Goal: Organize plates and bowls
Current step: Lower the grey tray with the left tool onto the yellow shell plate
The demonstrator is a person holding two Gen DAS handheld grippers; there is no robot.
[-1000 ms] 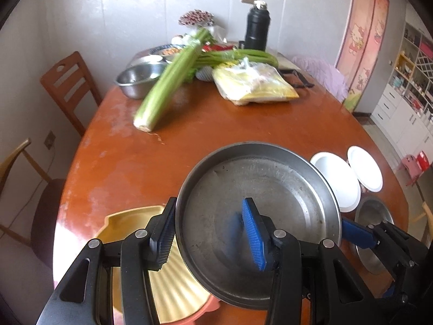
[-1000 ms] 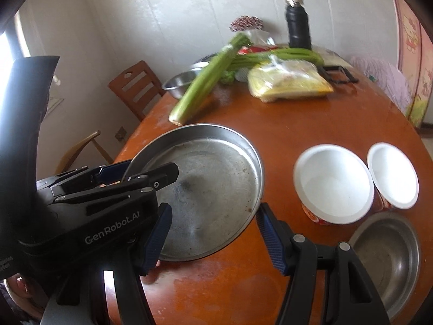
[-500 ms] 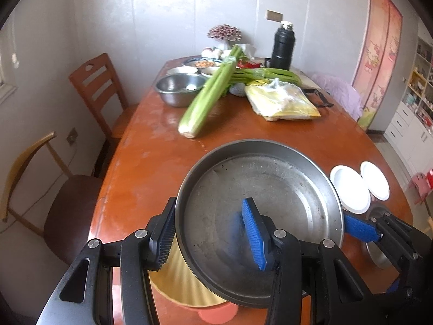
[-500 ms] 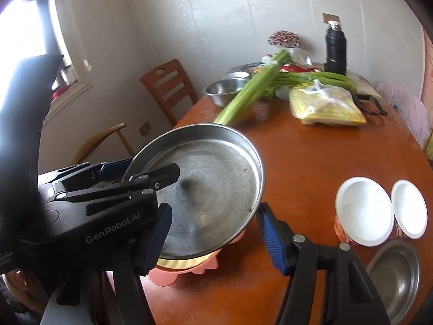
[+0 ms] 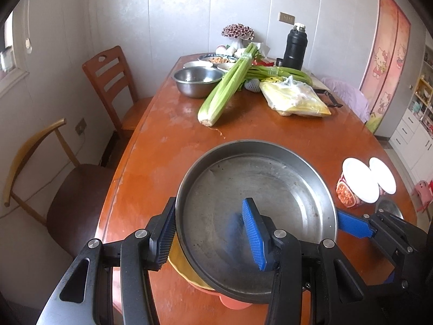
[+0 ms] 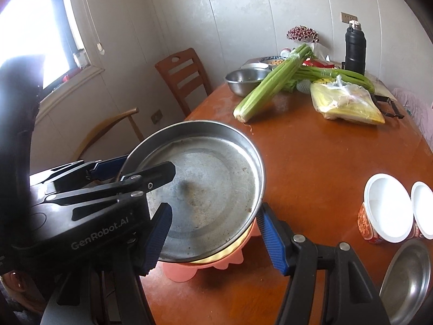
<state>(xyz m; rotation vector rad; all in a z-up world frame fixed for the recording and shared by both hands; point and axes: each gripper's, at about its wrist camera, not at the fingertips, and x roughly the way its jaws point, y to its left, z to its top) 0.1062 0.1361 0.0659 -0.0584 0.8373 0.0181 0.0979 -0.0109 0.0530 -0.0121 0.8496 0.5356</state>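
Little of the sorting appears done: on the wooden table (image 5: pixel 167 146) the two white bowls (image 6: pixel 387 211) and the small steel dish (image 6: pixel 406 279) are seen loose at the right edge, and only the large steel plate (image 5: pixel 259 197) is in hand. It is held tilted above the yellow plate (image 6: pixel 230 252) on its pink base, its near rim clamped in the left gripper (image 5: pixel 211 233). The right gripper (image 6: pixel 213 235) is held apart just under the plate's right rim, gripping nothing.
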